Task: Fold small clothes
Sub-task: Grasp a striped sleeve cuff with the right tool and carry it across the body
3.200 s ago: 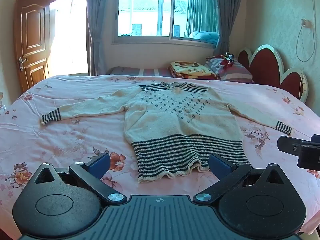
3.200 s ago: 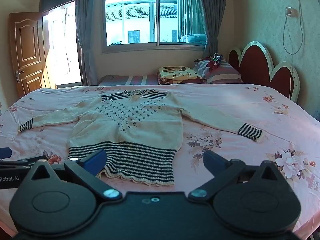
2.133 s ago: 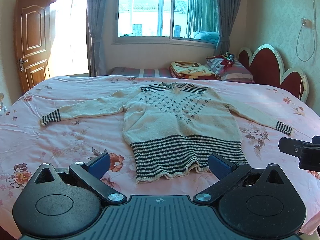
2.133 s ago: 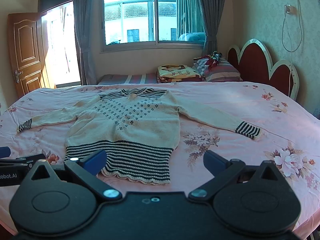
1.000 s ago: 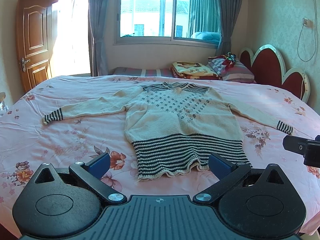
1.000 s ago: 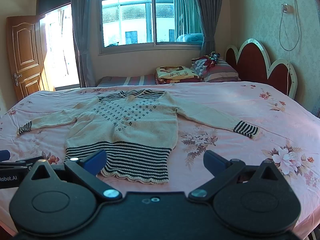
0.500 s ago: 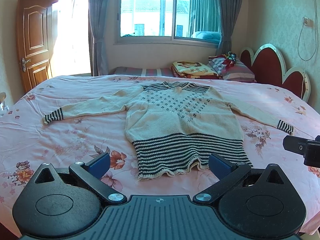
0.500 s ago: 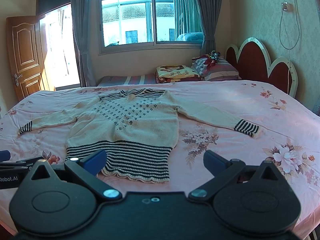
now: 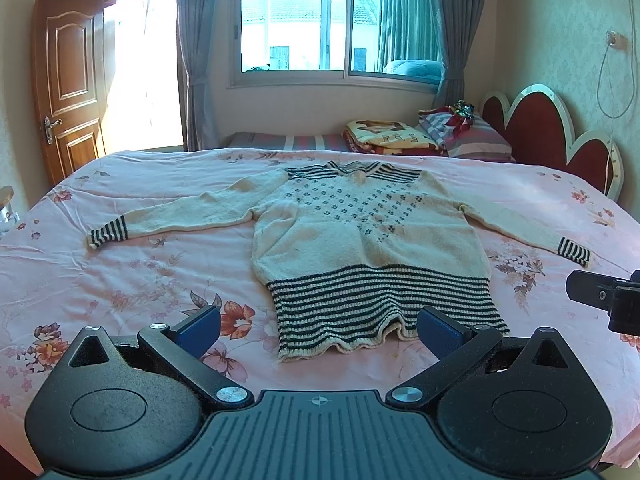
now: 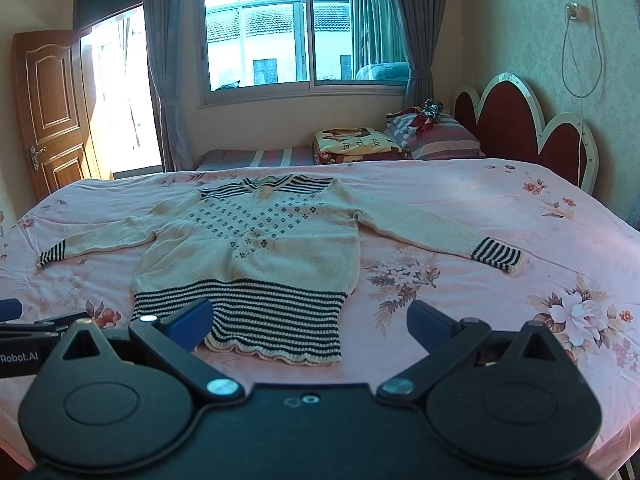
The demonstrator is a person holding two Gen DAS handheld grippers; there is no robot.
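A cream knitted sweater (image 9: pixel 360 236) (image 10: pixel 256 244) with a black-striped hem, cuffs and collar lies flat on the pink floral bedspread (image 9: pixel 120 280) (image 10: pixel 500 220), both sleeves spread out sideways. My left gripper (image 9: pixel 318 330) hovers open just short of the striped hem, nothing between its blue pads. My right gripper (image 10: pixel 308 322) is open too, over the hem's right corner and the bare spread beside it. Each gripper shows at the edge of the other's view: the right one (image 9: pixel 604 294) and the left one (image 10: pixel 24 328).
At the head of the bed, on the right, are a red scalloped headboard (image 9: pixel 552 136), striped pillows (image 9: pixel 468 136) and a folded patterned blanket (image 9: pixel 384 136). Behind them are a curtained window (image 9: pixel 332 28) and, at the left, a wooden door (image 9: pixel 68 84). A cable hangs on the right wall (image 10: pixel 580 48).
Both views have drifted only slightly; the sweater lies as before and both grippers stay open.
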